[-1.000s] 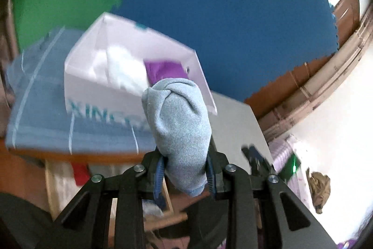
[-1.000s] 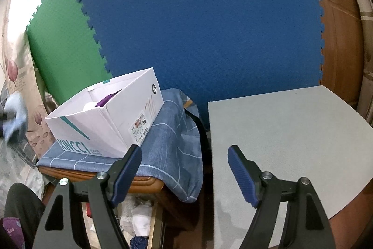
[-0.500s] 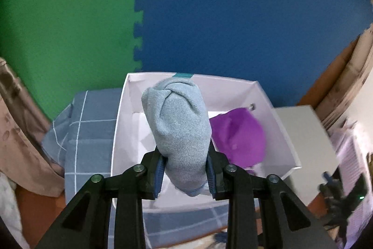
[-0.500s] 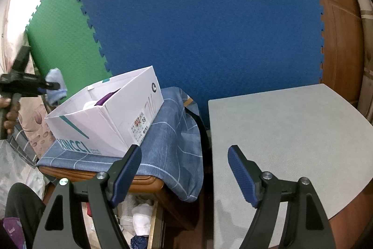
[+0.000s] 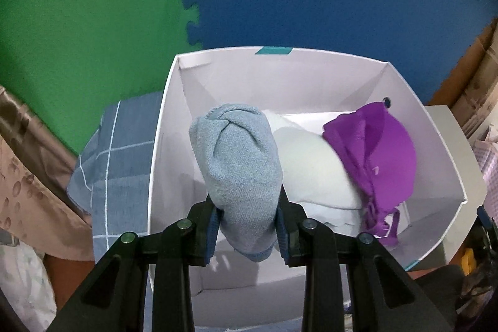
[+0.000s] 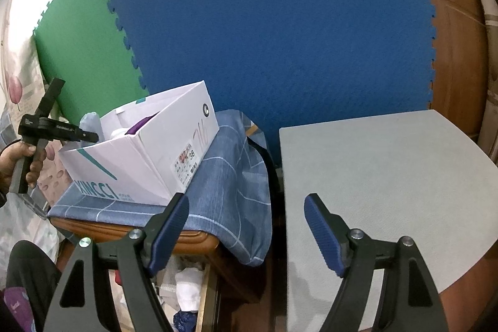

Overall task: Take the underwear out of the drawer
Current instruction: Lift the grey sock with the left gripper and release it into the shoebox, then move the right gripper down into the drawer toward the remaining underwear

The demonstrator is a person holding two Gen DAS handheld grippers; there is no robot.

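Grey-blue knit fabric, a rolled piece of underwear [image 5: 238, 173], sits clamped between the blue pads of the left gripper [image 5: 247, 227], its jaws pressed against both sides of the bundle, which sticks up and forward from them. Just beyond the jaws lies the open white box [image 5: 165, 151], and the bundle hangs over its near-left part. Inside the box, to the right of the jaws, a white garment [image 5: 311, 167] lies next to a purple garment [image 5: 379, 157] that leans against the right wall. Under the box spreads a blue checked cloth [image 5: 109, 164], showing to the left of the jaws. In the right wrist view a hand [image 6: 14, 159] grips the handle of the left gripper at the far left, beside the box. The right gripper [image 6: 246, 235] has its jaws wide apart with nothing between them; ahead of its right finger lies the grey tabletop [image 6: 379, 176], ahead of its left finger the cloth's hanging edge. Blue foam mat [image 6: 264, 21] and green foam mat [image 6: 84, 36] cover the wall behind.
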